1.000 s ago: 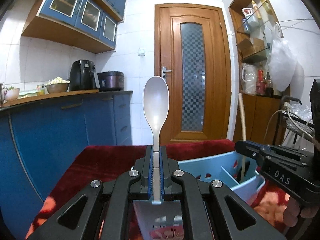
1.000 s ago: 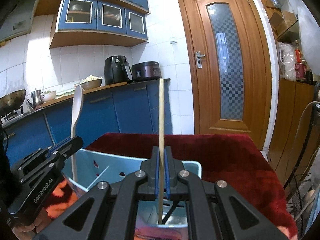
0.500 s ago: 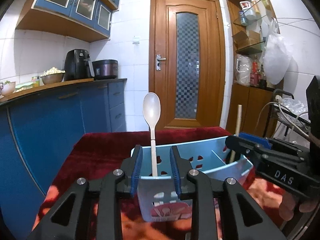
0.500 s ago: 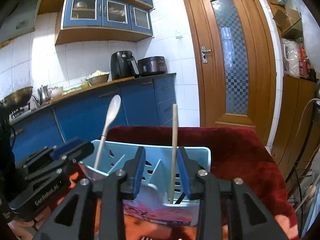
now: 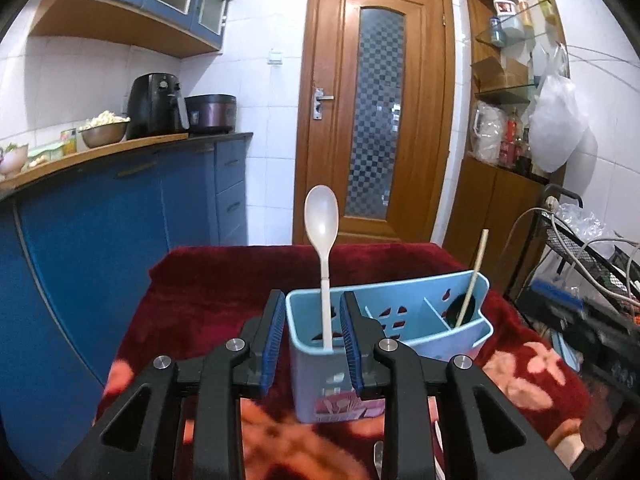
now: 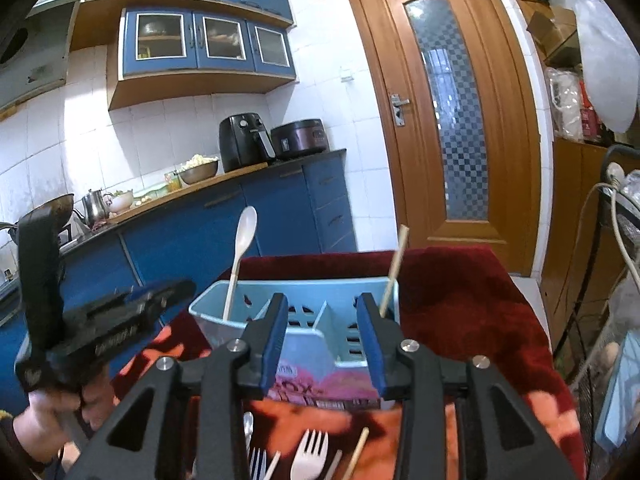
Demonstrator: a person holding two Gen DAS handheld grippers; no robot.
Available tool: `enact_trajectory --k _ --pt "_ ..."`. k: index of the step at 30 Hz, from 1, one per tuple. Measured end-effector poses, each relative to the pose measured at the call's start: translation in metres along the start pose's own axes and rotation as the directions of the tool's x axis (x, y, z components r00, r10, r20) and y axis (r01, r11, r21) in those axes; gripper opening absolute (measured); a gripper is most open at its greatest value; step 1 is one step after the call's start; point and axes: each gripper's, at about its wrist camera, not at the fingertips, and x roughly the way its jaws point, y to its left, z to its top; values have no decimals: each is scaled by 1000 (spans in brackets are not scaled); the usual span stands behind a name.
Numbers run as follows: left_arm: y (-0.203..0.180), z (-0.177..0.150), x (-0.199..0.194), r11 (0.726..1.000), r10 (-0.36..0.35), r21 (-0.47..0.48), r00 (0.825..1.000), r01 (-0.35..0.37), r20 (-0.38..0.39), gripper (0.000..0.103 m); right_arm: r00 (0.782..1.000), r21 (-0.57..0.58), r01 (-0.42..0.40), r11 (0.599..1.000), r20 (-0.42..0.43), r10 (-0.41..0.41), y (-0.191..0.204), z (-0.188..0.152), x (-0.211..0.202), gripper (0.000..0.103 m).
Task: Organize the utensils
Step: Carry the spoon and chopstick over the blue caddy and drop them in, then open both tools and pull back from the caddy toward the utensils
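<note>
A light blue utensil holder (image 5: 400, 320) (image 6: 328, 320) stands on the red cloth. A white plastic spoon (image 5: 323, 248) (image 6: 239, 256) stands upright in its left compartment. A wooden chopstick (image 5: 472, 280) (image 6: 394, 268) leans in its right compartment. My left gripper (image 5: 312, 344) is open and empty, just in front of the spoon's compartment. My right gripper (image 6: 324, 344) is open and empty, in front of the holder's middle. White forks (image 6: 310, 454) and more chopsticks (image 6: 356, 452) lie on the cloth below the right gripper.
The red patterned cloth (image 5: 208, 292) covers the table. Blue kitchen cabinets (image 5: 120, 216) stand to the left and a wooden door (image 5: 376, 120) behind. A wire rack with cables (image 5: 580, 264) stands to the right. The left gripper's body (image 6: 100, 332) shows at the left of the right wrist view.
Both grippers opened, letting go of the spoon and the chopstick into the holder. Both then drew back and lowered from the holder.
</note>
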Motion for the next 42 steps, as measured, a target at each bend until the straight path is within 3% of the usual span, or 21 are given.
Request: enact_trajectory --k 9,21,25,29,32,37,42 --pt "-8 35 50 1000 -11 9 995 12 -100 31 999 50 35 998 -37 -33 -18 -13 -8 39" --pt "-6 56 92 1000 0 -23 987 -4 -160 28 999 107 28 994 -33 -25 -39 -27 -3 39" --pt "-2 57 87 999 -3 -43 993 -2 -118 25 999 105 28 994 -31 -25 -40 -28 -2 39" --pt "2 56 65 997 0 -79 1000 2 16 25 999 108 19 994 -29 -16 -42 -30 -2 39" --pt "7 56 53 994 40 -108 994 -29 101 25 999 108 17 994 -31 -14 -40 -31 -1 39" --pt "14 32 53 990 56 -136 995 -45 81 26 999 108 11 994 -38 -6 -39 -33 -1 39" --pt "14 13 53 993 27 -118 1000 -26 3 27 999 107 15 994 -49 -9 -36 -34 -3 39"
